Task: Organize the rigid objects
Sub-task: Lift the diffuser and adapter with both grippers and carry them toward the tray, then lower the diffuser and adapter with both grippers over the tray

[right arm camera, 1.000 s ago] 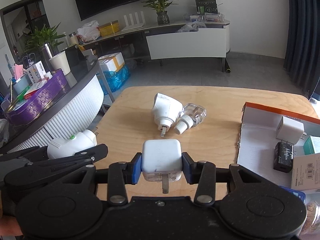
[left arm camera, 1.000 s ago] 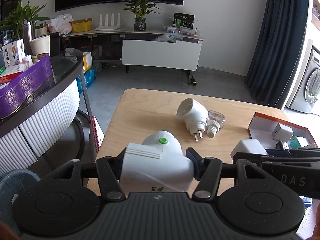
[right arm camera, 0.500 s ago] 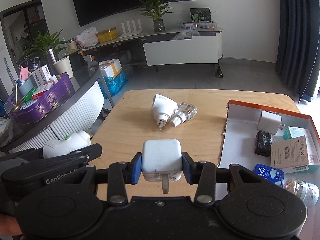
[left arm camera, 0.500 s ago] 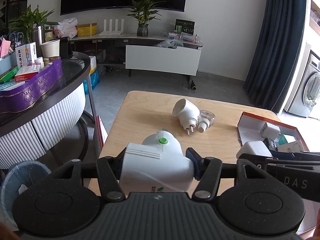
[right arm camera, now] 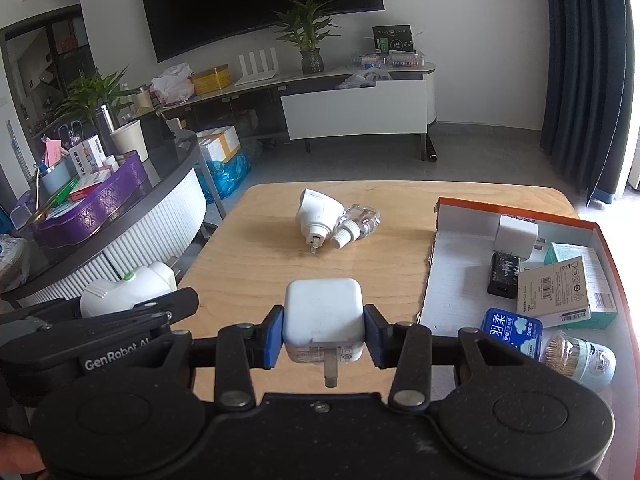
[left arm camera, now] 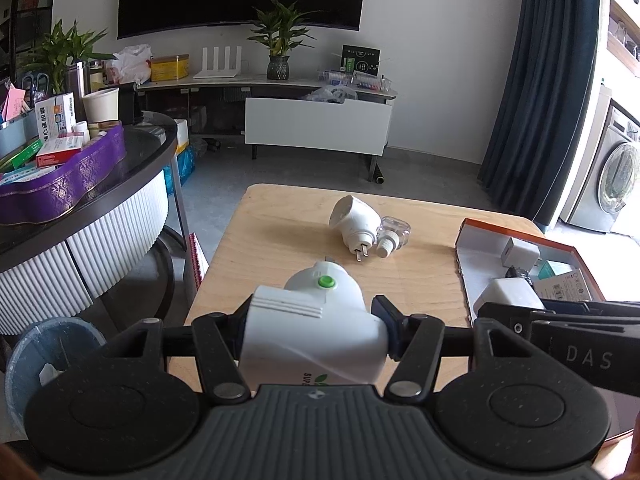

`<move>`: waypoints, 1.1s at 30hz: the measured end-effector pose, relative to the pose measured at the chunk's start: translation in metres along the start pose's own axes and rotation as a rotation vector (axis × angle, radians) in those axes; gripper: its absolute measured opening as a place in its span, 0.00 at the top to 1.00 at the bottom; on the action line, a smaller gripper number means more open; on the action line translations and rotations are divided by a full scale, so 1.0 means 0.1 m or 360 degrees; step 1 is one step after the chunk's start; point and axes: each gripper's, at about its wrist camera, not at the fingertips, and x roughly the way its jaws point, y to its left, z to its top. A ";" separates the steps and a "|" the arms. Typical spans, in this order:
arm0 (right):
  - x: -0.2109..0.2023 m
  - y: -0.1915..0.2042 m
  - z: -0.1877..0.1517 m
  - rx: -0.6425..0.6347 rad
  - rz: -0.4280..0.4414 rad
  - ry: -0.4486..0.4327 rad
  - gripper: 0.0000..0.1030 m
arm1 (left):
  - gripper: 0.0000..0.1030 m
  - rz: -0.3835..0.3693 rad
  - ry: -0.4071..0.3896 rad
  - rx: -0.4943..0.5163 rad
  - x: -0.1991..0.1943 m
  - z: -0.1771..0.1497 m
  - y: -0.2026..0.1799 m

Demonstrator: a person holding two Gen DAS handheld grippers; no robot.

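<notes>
White plug-in unit [left arm camera: 316, 332] and charger [right arm camera: 323, 326] still claw-clamped, now farther back from table [right arm camera: 256, 256].

Both tools are matte black plastic. The left gripper [left arm camera: 312, 320] and right gripper [right arm camera: 324, 330] share blue-padded fingers [right arm camera: 273, 336], silver pivot screws, round speckled discs and ribbed centre plates. White lettering reads "GenRobot" and "DAS".
</notes>
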 end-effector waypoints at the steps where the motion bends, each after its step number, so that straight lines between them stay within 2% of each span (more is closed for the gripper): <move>1: -0.02 -0.01 -0.01 0.0002 -0.0001 -0.0003 0.50 | 0.42 -0.0005 0.0001 0.0002 -0.01 -0.01 -0.01; 33: -0.44 -0.23 -0.15 0.0062 -0.0024 -0.0082 0.50 | 0.42 -0.0112 -0.0034 0.0064 -0.26 -0.10 -0.31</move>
